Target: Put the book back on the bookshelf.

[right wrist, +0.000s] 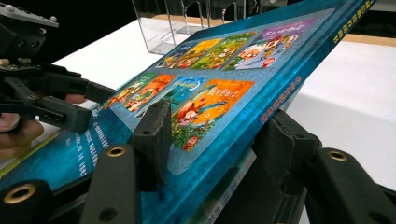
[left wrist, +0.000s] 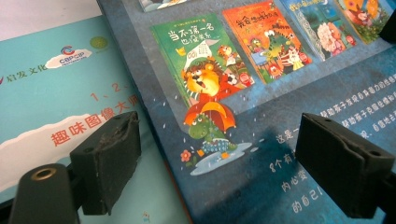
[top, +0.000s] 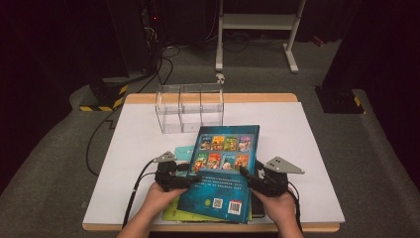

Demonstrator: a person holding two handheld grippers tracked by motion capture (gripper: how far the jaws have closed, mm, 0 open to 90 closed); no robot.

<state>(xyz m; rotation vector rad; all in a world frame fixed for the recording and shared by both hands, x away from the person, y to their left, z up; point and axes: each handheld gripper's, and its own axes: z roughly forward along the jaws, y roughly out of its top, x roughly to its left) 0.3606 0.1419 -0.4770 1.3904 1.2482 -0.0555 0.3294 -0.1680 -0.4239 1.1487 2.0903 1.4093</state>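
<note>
The right gripper has its two black jaws on the right edge of the blue picture book, one jaw on top of the cover and one under it. In the right gripper view that edge sits between the jaws and the book tilts up off the things below it. The under jaw is partly hidden by the book, so how hard it presses is hard to tell.

The left gripper is at the book's left edge. Its jaws stand wide apart and hold nothing. In the left gripper view one jaw hangs over the teal book and the other over the blue cover. The rubber pad on the left jaw looks rough and worn.

The blue picture book is a flat, shiny hardback with eight little book covers printed on its back, plus white writing and two square codes near the bottom. It lies on a small pile at the front of the table. The teal book under it peeks out at the left, and a yellow-green one peeks out at the bottom. Most of both is hidden.

The white table top is smooth. Behind the books stands a clear plastic book holder with see-through walls. The room around the table is dark.
</note>
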